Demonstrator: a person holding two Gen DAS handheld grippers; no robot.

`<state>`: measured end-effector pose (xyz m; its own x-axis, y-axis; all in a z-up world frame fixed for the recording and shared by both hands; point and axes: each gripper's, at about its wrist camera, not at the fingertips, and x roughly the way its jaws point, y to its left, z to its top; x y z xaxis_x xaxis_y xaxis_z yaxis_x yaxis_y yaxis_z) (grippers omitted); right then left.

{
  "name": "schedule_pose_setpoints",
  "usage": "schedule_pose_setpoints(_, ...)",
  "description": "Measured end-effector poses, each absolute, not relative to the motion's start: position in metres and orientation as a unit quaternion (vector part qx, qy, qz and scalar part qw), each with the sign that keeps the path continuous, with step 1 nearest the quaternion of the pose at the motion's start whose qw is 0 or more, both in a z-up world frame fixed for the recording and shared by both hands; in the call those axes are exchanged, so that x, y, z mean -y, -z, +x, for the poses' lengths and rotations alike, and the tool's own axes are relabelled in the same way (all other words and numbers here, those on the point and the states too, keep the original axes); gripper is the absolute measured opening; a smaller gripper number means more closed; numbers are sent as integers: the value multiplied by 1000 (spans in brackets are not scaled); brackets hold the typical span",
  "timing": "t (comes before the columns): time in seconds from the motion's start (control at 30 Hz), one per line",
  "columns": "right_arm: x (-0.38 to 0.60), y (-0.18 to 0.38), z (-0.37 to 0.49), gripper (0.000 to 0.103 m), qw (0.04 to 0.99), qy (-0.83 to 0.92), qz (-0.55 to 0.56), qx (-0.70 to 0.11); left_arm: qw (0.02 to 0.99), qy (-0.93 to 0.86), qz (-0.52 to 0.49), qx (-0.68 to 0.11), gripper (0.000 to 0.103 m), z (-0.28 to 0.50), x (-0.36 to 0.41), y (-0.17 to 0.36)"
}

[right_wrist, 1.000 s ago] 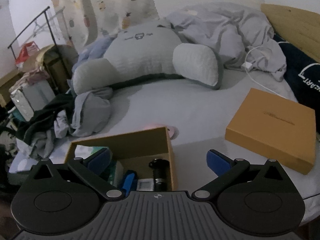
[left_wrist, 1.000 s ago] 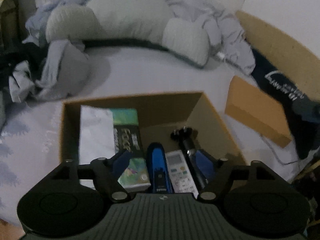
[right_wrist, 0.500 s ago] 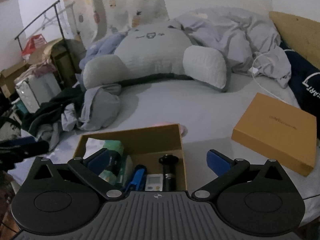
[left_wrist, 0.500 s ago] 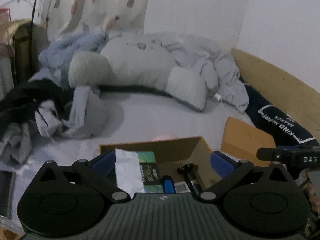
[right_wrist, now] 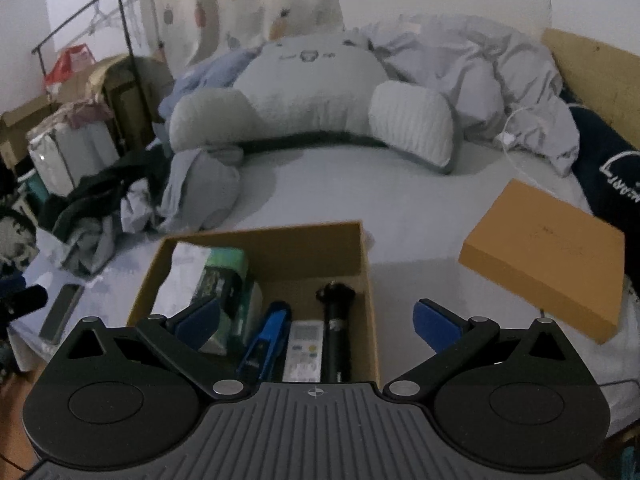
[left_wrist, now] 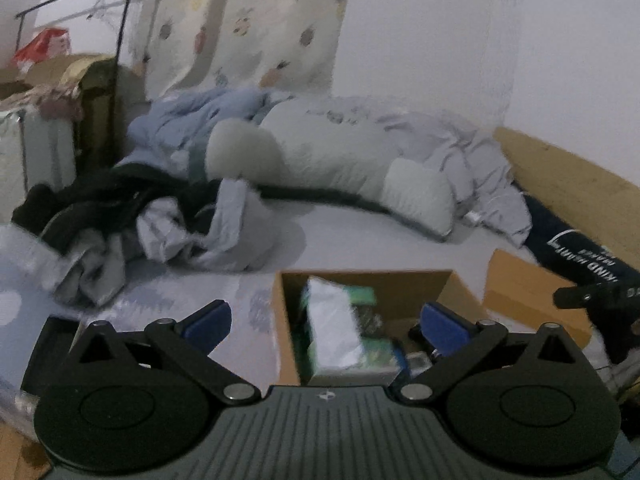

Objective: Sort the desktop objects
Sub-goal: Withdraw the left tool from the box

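An open cardboard box [right_wrist: 356, 248] sits on the bed, also in the left wrist view [left_wrist: 286, 320]. It holds a white and green pack [right_wrist: 208, 276], a blue shaver [right_wrist: 268, 336], a white remote [right_wrist: 304, 344] and a black cylinder [right_wrist: 336, 328]. My right gripper [right_wrist: 316, 320] is open and empty above the box's near edge. My left gripper [left_wrist: 324, 320] is open and empty, set back from the box. The flat orange lid [right_wrist: 548, 256] lies to the right.
A big grey cushion [right_wrist: 312, 96] and rumpled bedding [right_wrist: 480, 80] lie at the back. A clothes heap [left_wrist: 160, 220] lies at the left. A dark phone [right_wrist: 62, 312] lies left of the box. A dark garment [right_wrist: 612, 176] lies against the wooden bed frame at the right.
My left gripper has pulled up and back from the box and tilted upward, jaws wider apart. My right gripper has shifted so more of the box interior shows.
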<state>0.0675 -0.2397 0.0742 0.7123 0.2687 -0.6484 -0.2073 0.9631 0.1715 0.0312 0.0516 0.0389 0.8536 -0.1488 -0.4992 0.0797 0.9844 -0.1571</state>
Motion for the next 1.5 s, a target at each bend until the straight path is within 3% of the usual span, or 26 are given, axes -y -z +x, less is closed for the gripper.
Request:
schedule_pose_setpoints(0.87,231,-67,92,103,918,-159,21,-364,956,51,-72,-279,103,50,-51,-28)
schedule_pose_setpoints(1.5,216,-88,193,103,918,-215,-89,-321,958,59,-61,-274,103,107,-38,-30)
